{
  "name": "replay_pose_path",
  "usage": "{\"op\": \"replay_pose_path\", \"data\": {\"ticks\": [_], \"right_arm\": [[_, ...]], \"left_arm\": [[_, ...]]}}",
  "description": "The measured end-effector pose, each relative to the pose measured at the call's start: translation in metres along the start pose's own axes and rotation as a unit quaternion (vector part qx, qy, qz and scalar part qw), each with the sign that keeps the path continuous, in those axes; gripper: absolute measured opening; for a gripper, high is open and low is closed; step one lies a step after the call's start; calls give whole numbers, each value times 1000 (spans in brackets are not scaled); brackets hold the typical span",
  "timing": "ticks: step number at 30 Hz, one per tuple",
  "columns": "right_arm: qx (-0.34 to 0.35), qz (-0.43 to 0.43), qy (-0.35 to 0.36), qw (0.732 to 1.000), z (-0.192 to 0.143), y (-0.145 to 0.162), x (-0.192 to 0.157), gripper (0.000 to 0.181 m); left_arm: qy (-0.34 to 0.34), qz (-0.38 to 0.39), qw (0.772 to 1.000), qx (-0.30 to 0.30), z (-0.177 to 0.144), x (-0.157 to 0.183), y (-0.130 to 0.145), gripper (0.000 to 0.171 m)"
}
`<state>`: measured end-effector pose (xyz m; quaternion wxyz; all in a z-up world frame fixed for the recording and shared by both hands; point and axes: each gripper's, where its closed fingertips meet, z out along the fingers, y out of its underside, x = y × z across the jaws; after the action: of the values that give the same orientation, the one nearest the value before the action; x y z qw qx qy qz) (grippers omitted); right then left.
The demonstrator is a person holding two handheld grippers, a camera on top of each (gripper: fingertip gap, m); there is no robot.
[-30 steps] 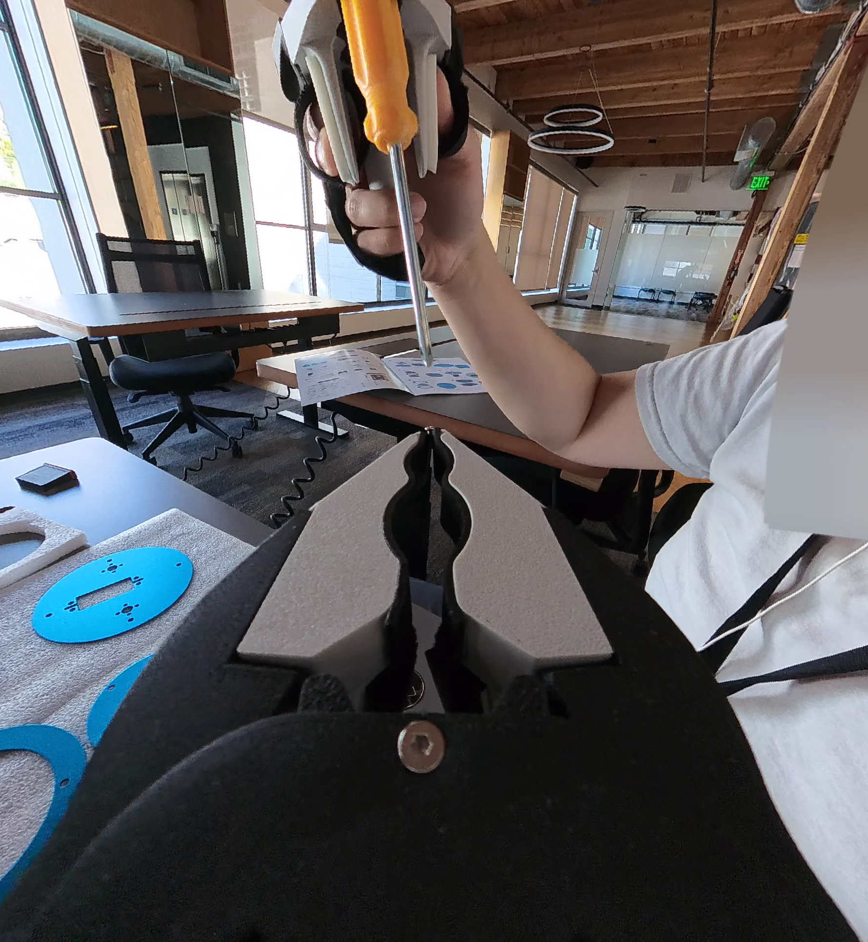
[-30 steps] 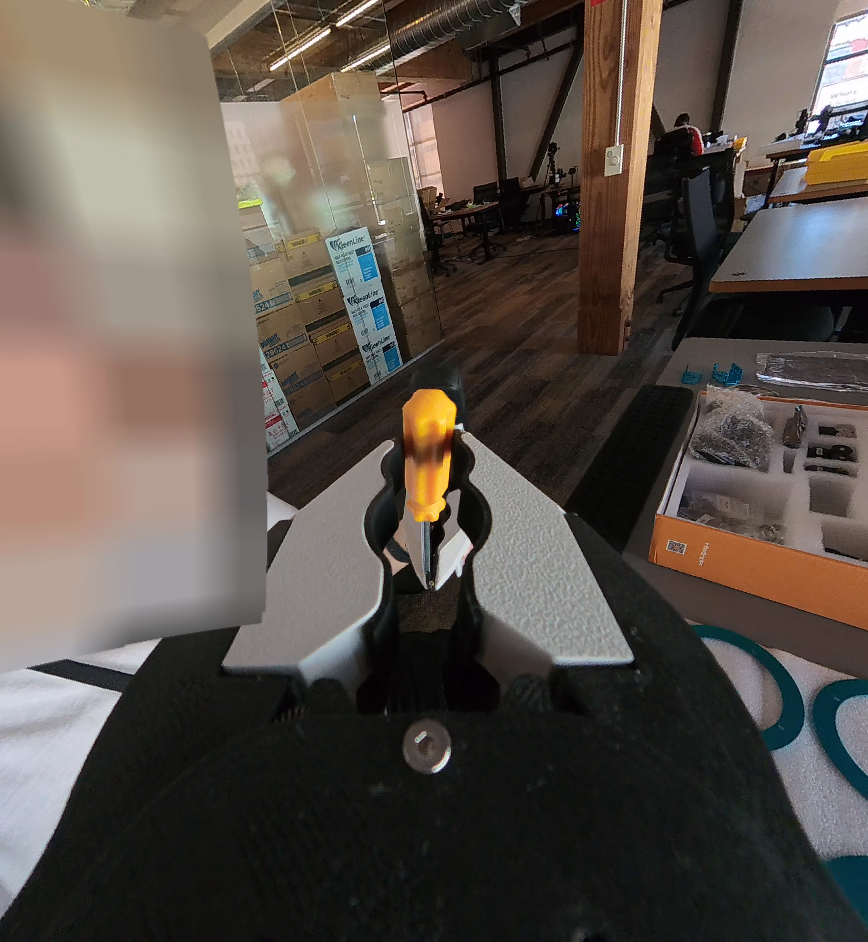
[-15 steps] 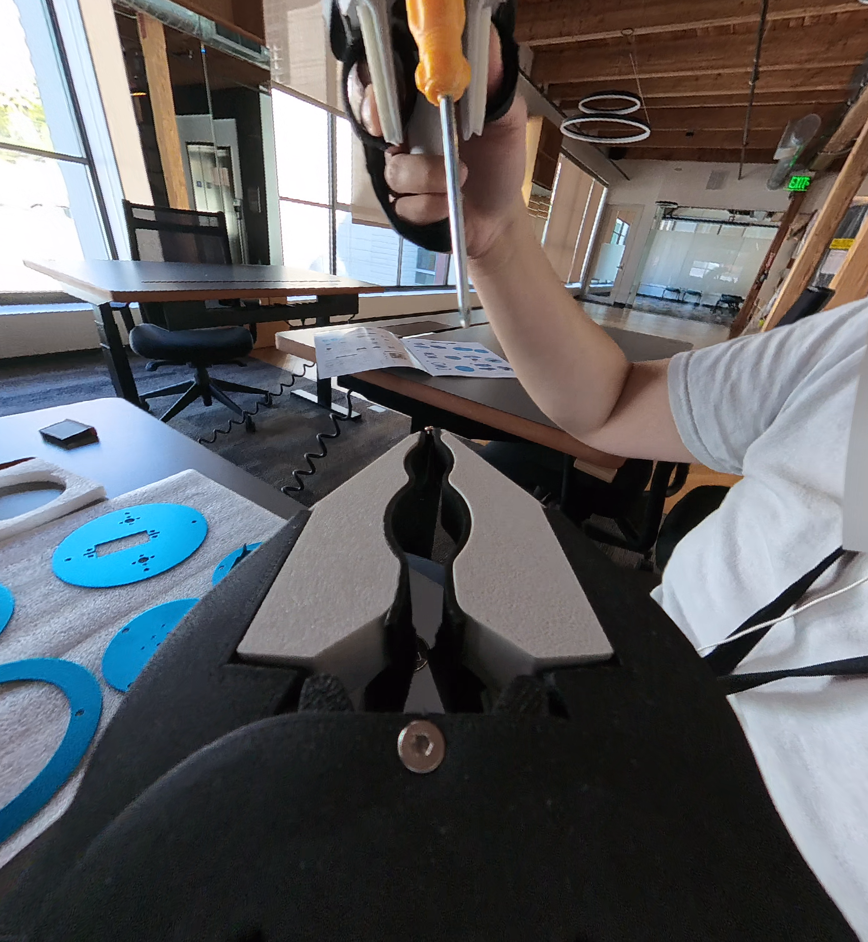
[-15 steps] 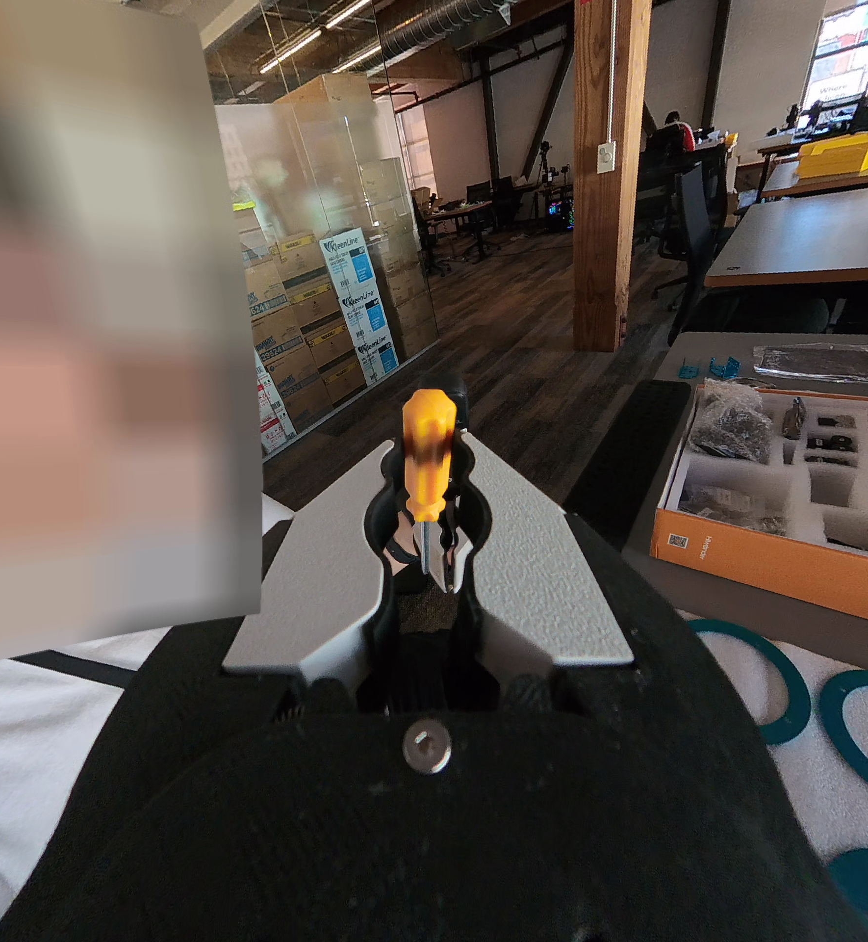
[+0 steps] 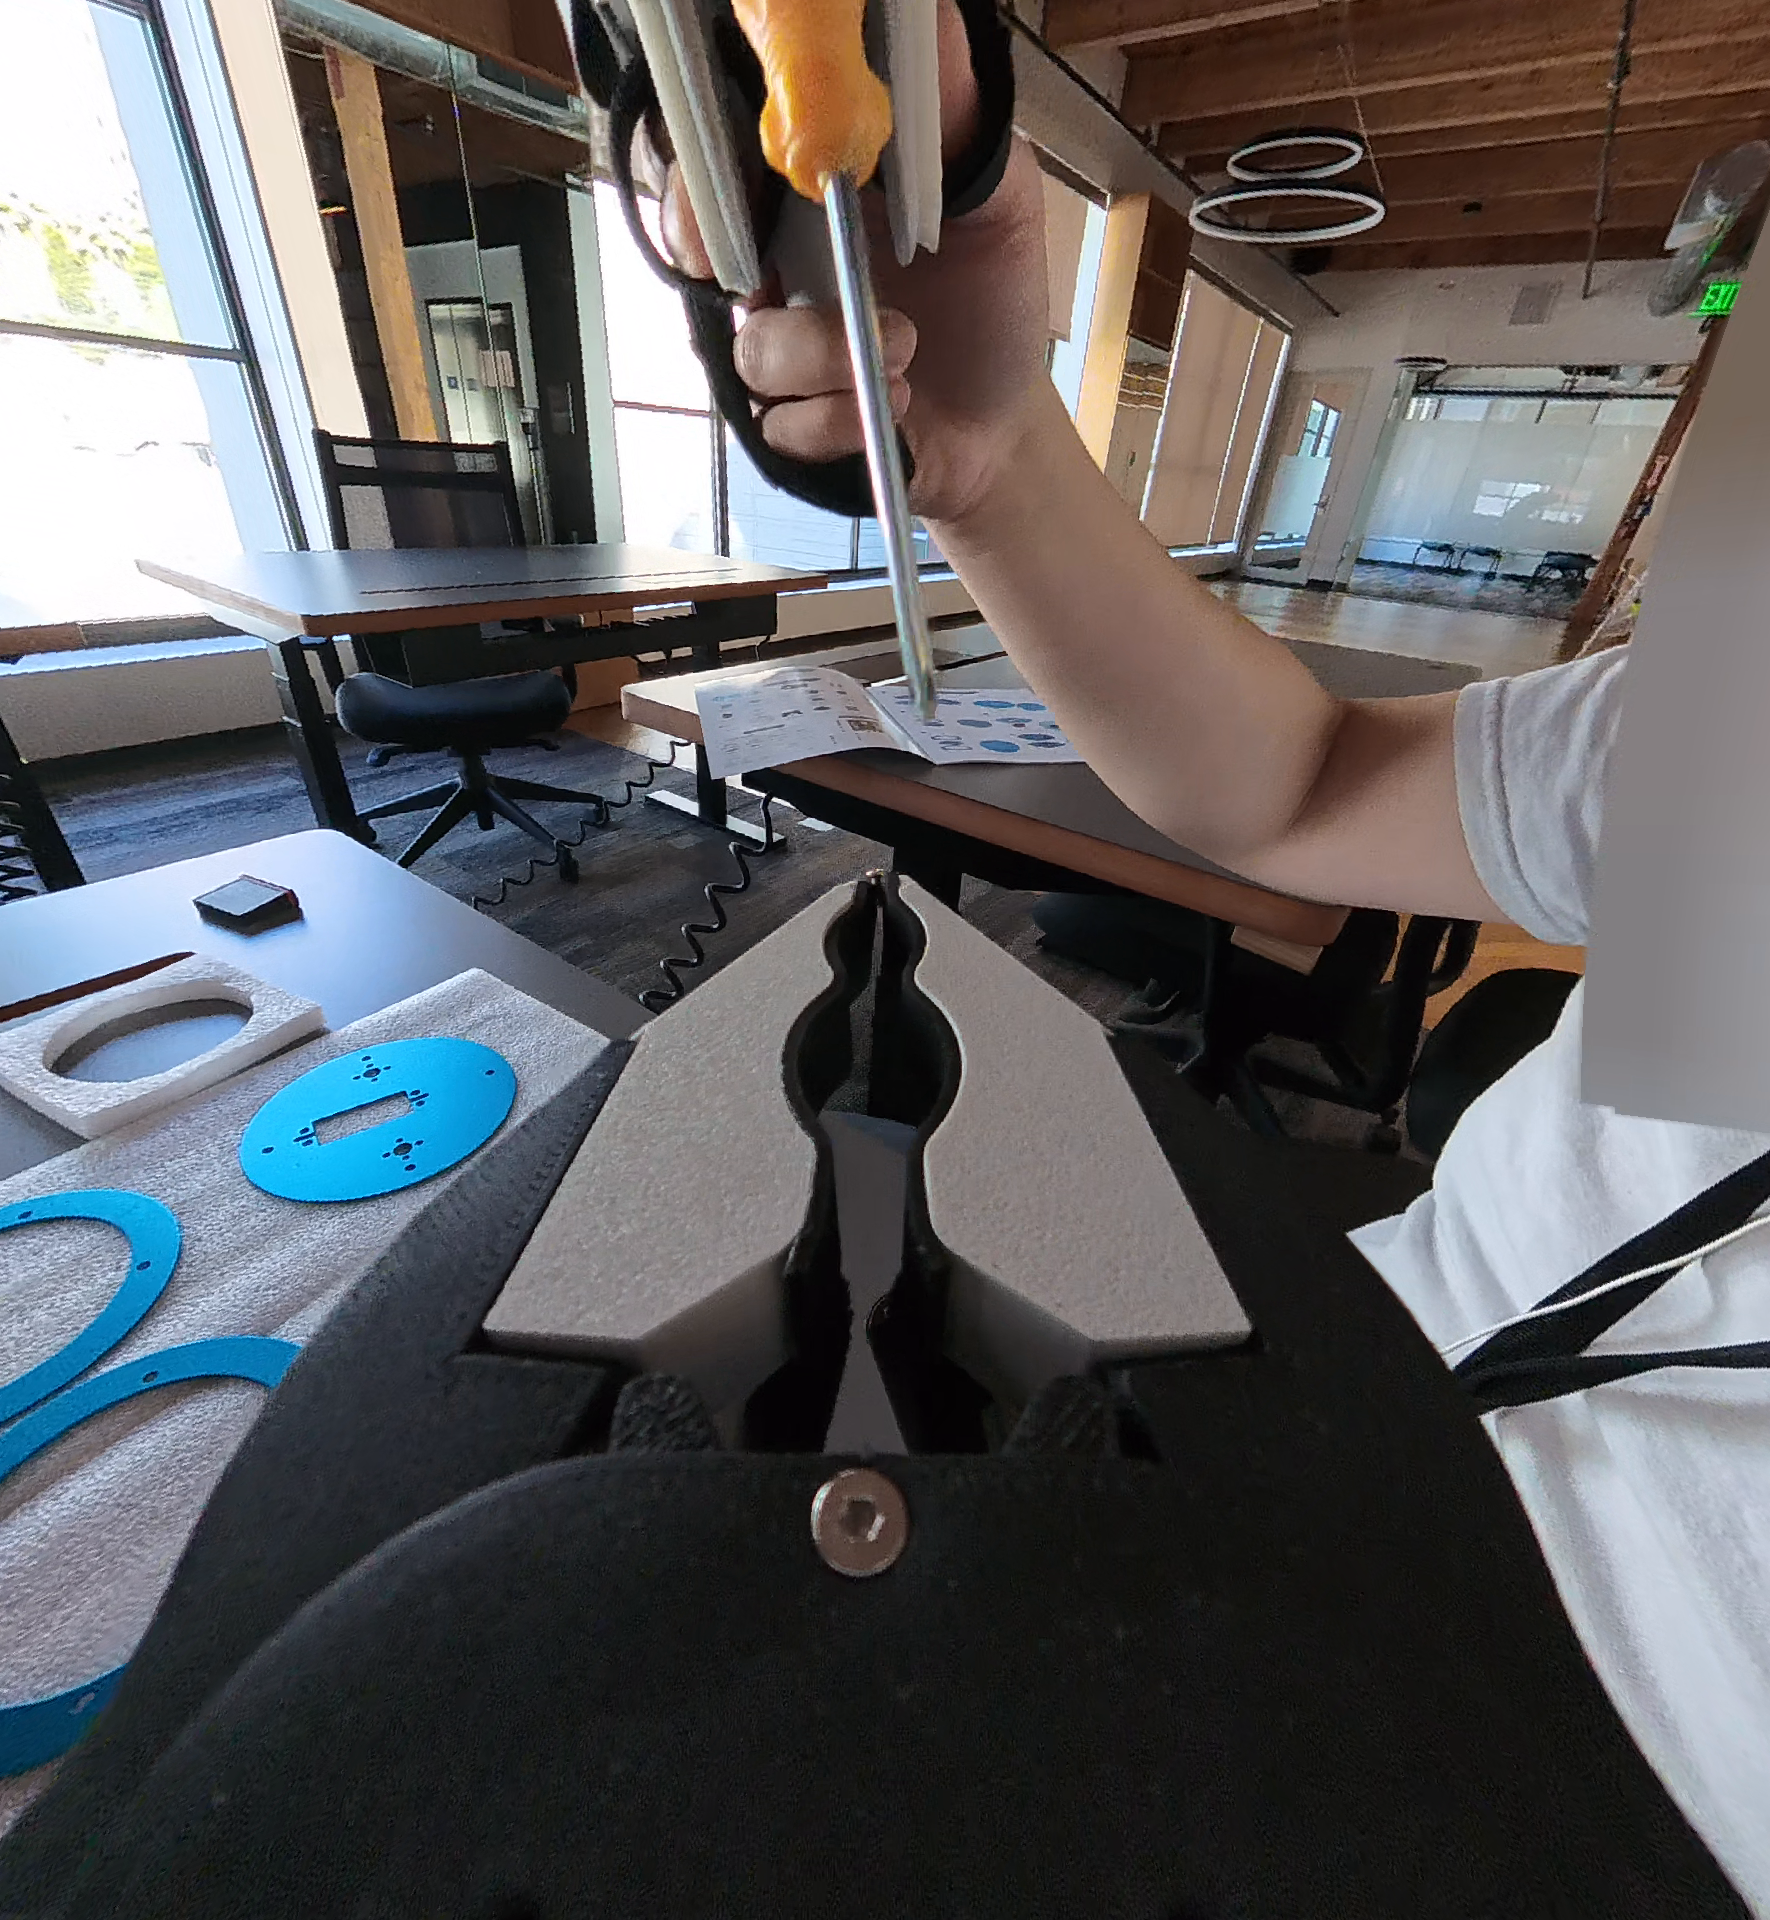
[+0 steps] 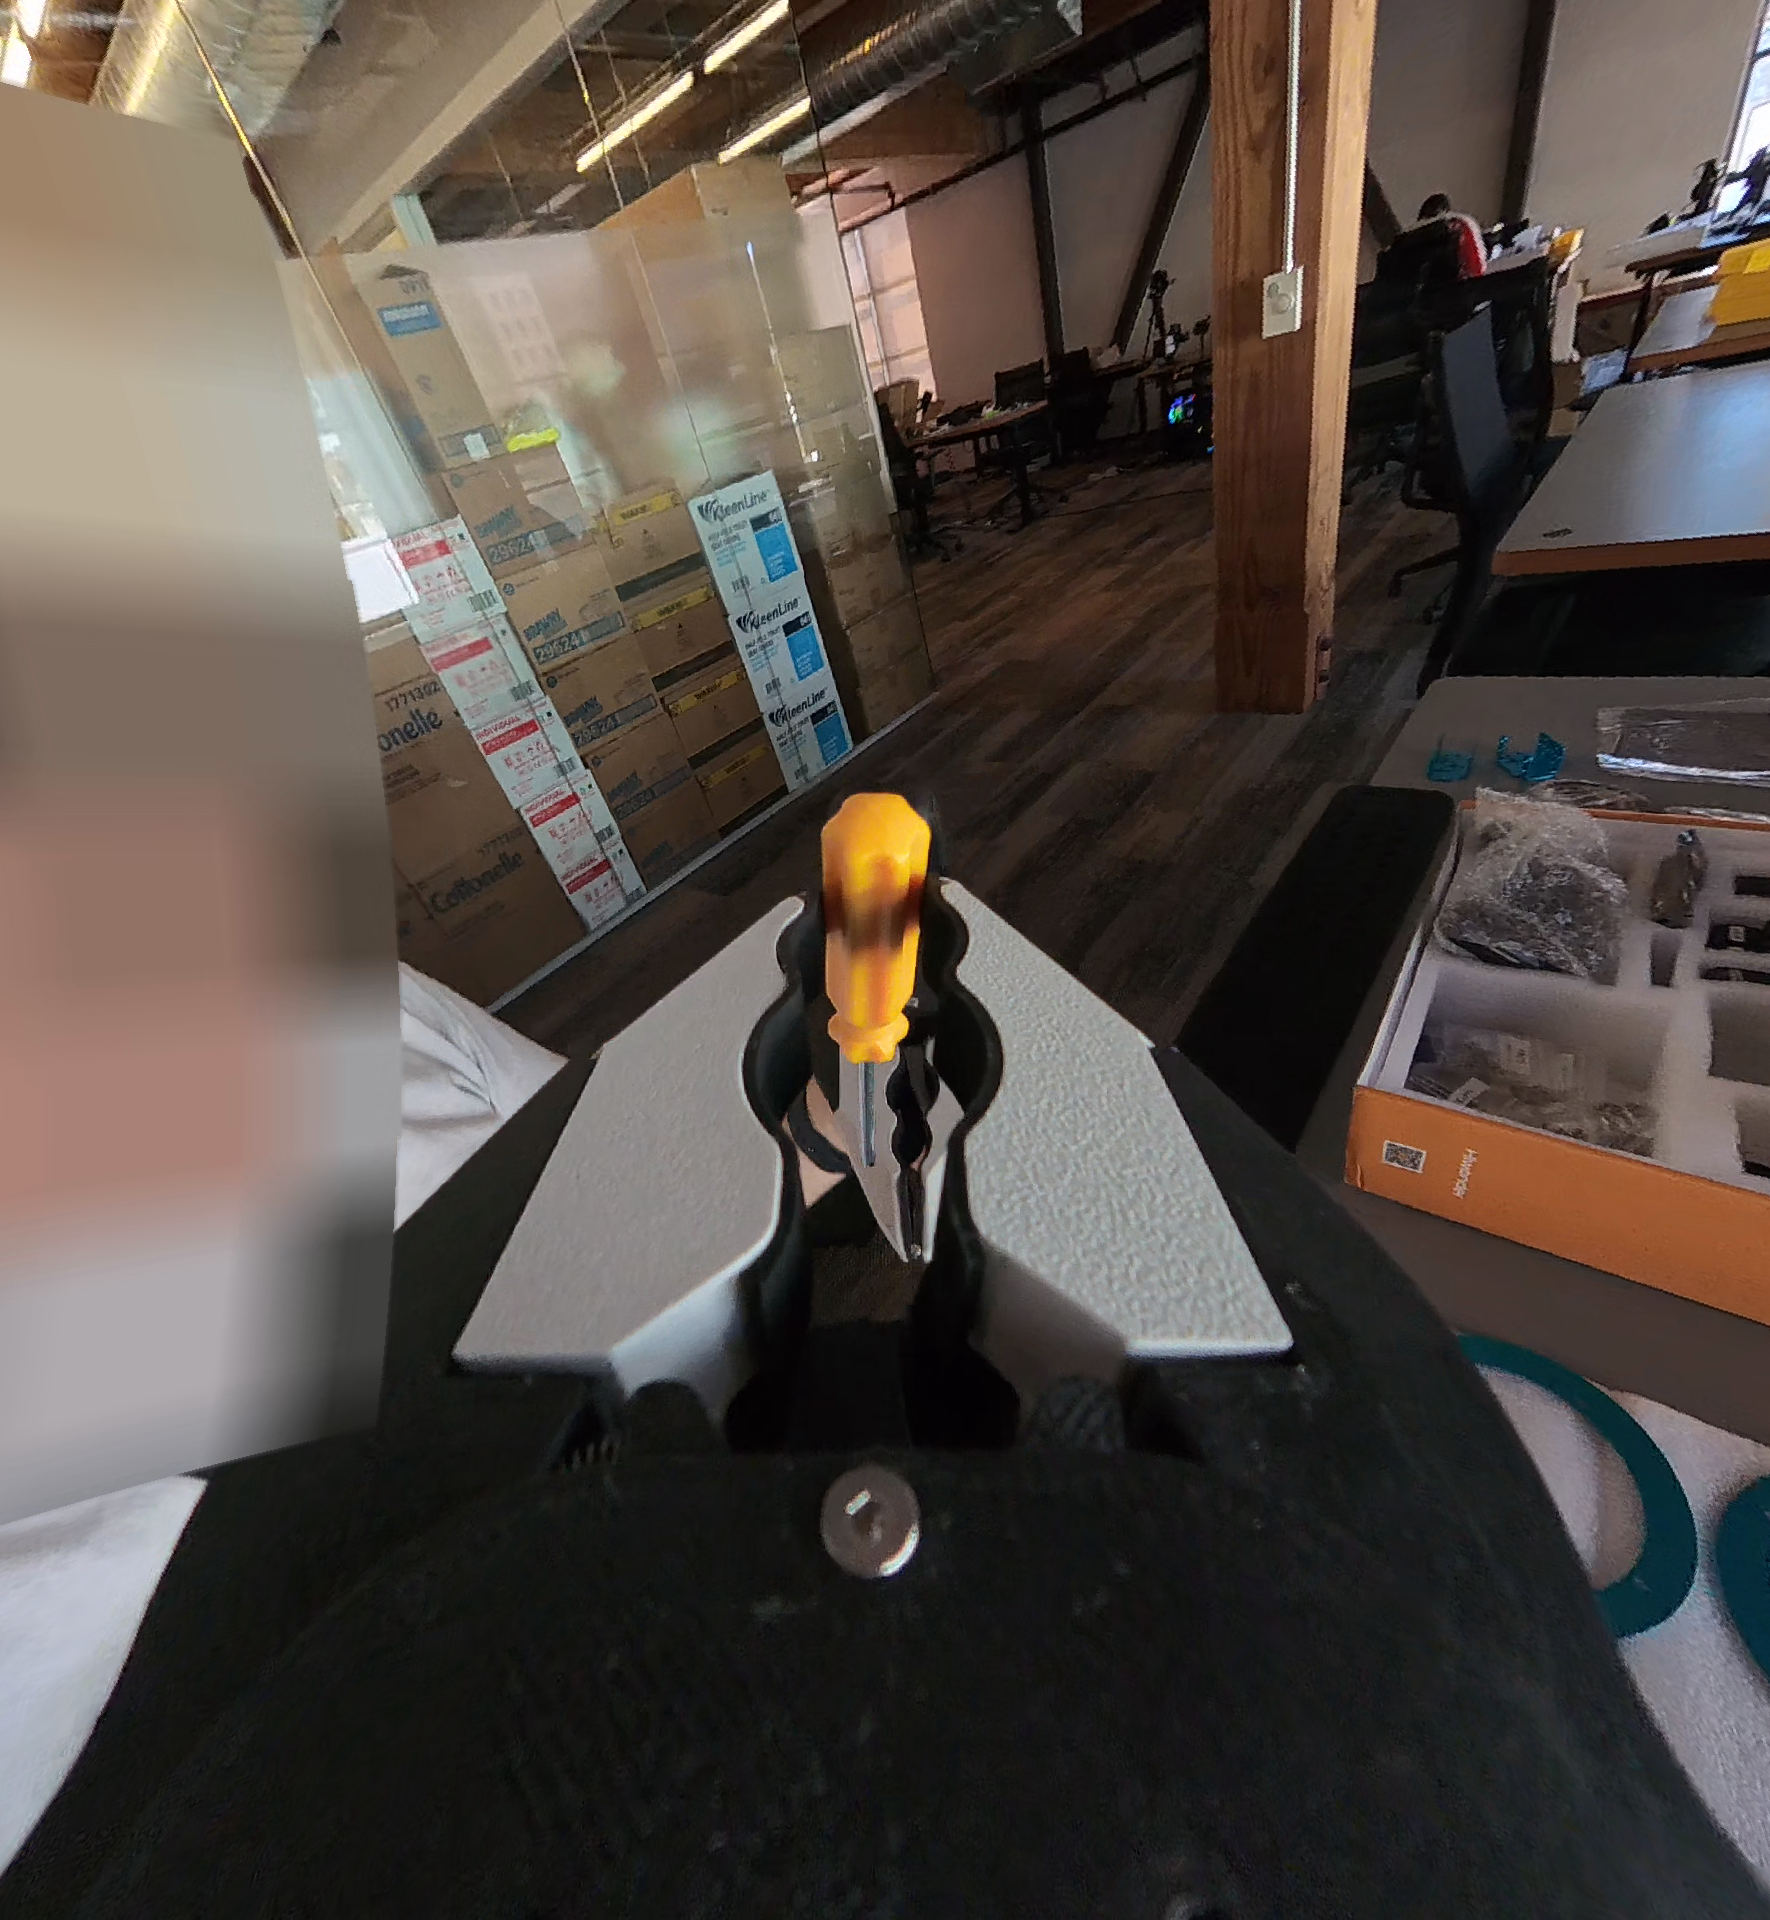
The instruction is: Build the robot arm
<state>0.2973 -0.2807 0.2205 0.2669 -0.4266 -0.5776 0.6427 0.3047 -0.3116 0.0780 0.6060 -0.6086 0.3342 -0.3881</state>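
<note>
- Screwdriver with an orange handle sits clamped between the fingers of the right gripper; its metal shaft runs back toward the camera in the right wrist view.
- Seen from the left wrist view, the same screwdriver hangs high at the top of the scene, shaft slanting down, its tip in front of an open booklet on a far desk.
- A hand grips the black handle of the right gripper there.
- Left gripper: fingers pressed together at the tips; a tiny metal piece seems to sit at the tips, too small to tell.
- On the near left, a grey foam mat carries a blue disc with a rectangular cutout and blue rings nearer.
- A white foam frame lies just beyond the mat, and a small black block farther off.
- To the right in the right wrist view, an orange box with white foam compartments holds small dark parts; teal rings lie near it.
</note>
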Motion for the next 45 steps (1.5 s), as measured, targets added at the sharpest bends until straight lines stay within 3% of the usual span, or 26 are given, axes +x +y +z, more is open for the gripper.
{"op": "replay_pose_path", "data": {"ticks": [8,28,42,45], "right_arm": [[-29,-6,-6,1000,5,19,1,16],[-34,-4,-5,999,5,24,2,17],[-45,-51,-12,998,6,28,-2,17],[-49,-39,17,998,8,29,6,17]], "left_arm": [[10,31,999,18,-4,8,-3,0],[17,34,999,23,-2,12,-7,0],[7,14,1000,2,3,5,0,0],[-13,21,1000,-9,3,-1,2,0]]}}
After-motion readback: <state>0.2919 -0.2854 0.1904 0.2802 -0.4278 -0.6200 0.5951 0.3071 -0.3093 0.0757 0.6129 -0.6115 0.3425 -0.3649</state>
